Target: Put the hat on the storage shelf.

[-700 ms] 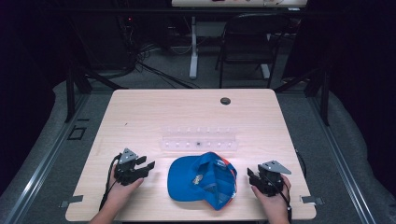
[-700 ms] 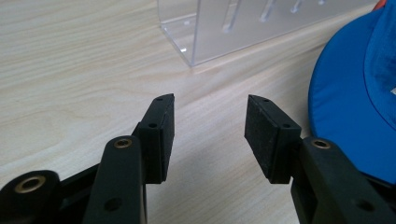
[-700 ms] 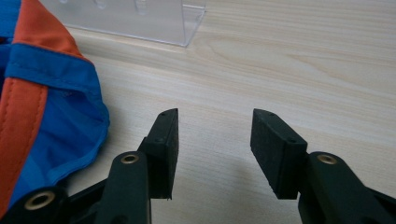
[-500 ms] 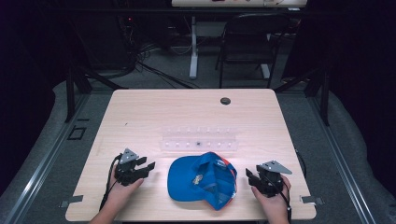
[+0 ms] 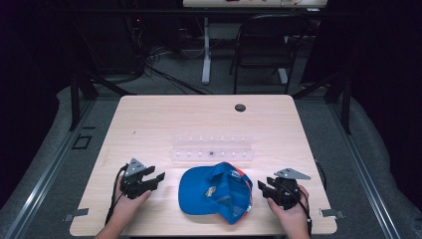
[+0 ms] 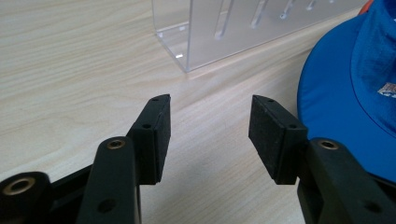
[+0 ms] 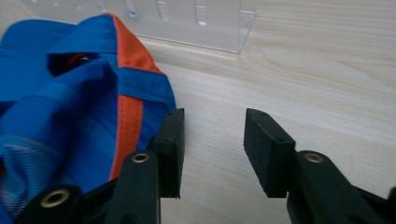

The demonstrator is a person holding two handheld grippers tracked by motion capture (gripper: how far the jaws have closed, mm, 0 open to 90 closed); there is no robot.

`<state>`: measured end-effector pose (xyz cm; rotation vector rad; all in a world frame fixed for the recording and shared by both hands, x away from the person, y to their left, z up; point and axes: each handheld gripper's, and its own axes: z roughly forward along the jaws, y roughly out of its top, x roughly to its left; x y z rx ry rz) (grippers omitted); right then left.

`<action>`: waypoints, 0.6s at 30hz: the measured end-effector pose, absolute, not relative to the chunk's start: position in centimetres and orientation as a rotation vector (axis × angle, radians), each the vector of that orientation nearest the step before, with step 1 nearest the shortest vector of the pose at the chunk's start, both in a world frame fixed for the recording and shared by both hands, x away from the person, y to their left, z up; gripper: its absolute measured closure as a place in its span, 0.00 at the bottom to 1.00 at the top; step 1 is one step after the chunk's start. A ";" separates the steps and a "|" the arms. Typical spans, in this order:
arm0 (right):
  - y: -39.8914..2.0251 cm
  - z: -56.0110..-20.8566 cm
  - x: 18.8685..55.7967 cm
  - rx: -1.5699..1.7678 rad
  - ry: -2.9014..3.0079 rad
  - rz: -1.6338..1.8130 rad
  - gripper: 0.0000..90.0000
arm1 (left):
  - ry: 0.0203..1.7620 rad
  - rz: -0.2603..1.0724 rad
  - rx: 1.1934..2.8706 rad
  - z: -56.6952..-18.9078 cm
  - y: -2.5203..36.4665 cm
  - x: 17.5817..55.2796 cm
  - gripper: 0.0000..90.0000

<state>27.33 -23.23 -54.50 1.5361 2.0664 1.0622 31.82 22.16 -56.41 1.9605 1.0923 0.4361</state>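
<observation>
A blue cap [image 5: 215, 191] with orange trim lies near the table's front edge, between both hands. Its brim [image 6: 336, 107] shows at the right of the left gripper view, and its crown with the orange seam [image 7: 84, 112] fills the left of the right gripper view. My left gripper [image 5: 158, 179] rests on the table left of the cap, open and empty [image 6: 208, 135]. My right gripper [image 5: 260, 188] sits just right of the cap, open [image 7: 212, 149], its left jaw close beside the fabric.
A clear acrylic rack [image 5: 213, 150] with slots lies flat just beyond the cap, seen also as the rack's corner [image 6: 219, 32] and the rack's edge [image 7: 187, 23]. A black cable grommet [image 5: 240, 107] sits near the table's far edge. A chair [image 5: 263, 45] stands beyond the table.
The right gripper has shifted very slightly toward the cap. The left gripper and the cap have not moved.
</observation>
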 end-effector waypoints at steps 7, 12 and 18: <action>-23.1 -52.8 27.7 1.614 2.171 1.132 0.74 | 1.115 0.431 1.954 -56.5 22.3 32.0 0.52; -23.2 -52.1 28.4 1.622 2.268 1.129 0.71 | 1.108 0.428 1.965 -56.5 22.2 31.9 0.52; -23.1 -51.6 28.4 1.631 2.307 1.107 0.69 | 1.099 0.430 1.971 -56.5 22.2 31.9 0.53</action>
